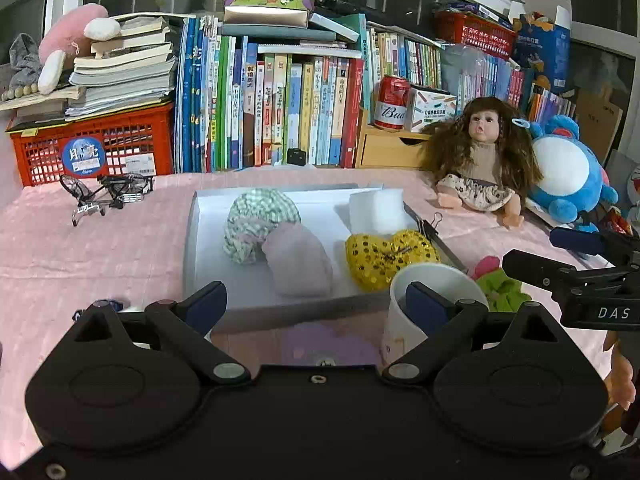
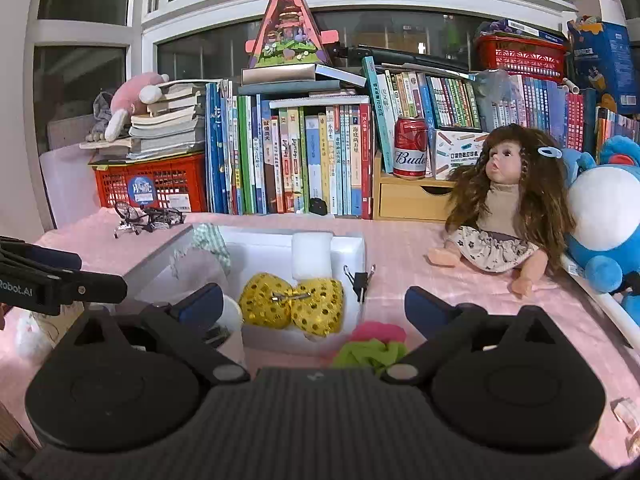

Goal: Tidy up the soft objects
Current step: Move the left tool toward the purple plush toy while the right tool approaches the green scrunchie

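- Soft objects: four lie in the white tray, gathered there as the sorted set; a fifth is outside it.
- Checked bundle, green-and-white woven cloth, rounded, at the tray's 10 o'clock; touching it at 4 o'clock, a mauve pouch, matte, plush, egg-shaped.
- Foam block, white, squared, upright against the tray's far wall at 1 o'clock.
- Sequin heart, yellow, glittering, two-lobed, at the tray's near right corner; a metal pin or clip seems to lie across its middle.
- Pink-green plush, fuzzy, on the pink cloth of the table just outside the tray's near right corner; judged the next item to go in.
- Right gripper: jaws wide apart, holding nothing, framing the plush at 6 o'clock, as if set for a grasp.
- Left gripper: jaws apart and empty, facing the tray's near edge; a paper cup, smooth and white, stands by the right jaw.
- Binder clip, black metal, rests at the tray's right side.
- Doll, long-haired, sits at 2 o'clock, well apart from the tray.
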Demonstrator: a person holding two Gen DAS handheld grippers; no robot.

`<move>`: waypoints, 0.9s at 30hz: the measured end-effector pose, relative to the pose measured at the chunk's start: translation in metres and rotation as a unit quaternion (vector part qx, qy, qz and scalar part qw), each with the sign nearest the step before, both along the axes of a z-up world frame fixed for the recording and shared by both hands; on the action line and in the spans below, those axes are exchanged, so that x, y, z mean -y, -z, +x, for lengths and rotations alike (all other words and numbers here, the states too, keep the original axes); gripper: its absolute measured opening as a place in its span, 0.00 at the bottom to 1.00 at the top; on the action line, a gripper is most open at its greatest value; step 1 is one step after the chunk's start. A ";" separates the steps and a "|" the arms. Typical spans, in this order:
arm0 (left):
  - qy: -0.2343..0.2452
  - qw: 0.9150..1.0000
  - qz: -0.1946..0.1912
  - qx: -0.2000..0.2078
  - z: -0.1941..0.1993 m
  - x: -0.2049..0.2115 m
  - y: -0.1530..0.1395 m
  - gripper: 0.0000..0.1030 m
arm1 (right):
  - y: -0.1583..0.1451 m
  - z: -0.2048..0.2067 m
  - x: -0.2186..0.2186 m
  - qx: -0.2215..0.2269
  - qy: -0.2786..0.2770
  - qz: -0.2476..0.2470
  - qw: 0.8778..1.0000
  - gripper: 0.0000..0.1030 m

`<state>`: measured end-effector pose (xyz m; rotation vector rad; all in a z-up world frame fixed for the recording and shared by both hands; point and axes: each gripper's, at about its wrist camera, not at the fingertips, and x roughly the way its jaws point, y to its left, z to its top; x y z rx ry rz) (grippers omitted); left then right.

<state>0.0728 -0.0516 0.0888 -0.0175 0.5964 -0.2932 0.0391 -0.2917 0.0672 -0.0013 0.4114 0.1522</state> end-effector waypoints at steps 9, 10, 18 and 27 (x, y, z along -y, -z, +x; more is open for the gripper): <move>-0.012 1.000 0.004 0.017 -0.018 -0.001 0.014 0.93 | 0.010 -0.007 0.000 0.007 0.005 -0.019 1.000 1.00; -0.011 1.000 0.005 0.022 -0.021 -0.001 0.014 0.93 | 0.012 -0.007 0.000 0.007 0.006 -0.022 1.000 1.00; -0.007 0.999 0.018 0.050 -0.041 0.000 0.019 0.93 | 0.023 -0.004 0.004 -0.002 0.021 -0.028 0.999 1.00; 0.003 0.999 0.024 0.047 -0.050 0.003 0.029 0.86 | 0.032 -0.001 0.007 -0.012 0.032 -0.032 0.999 1.00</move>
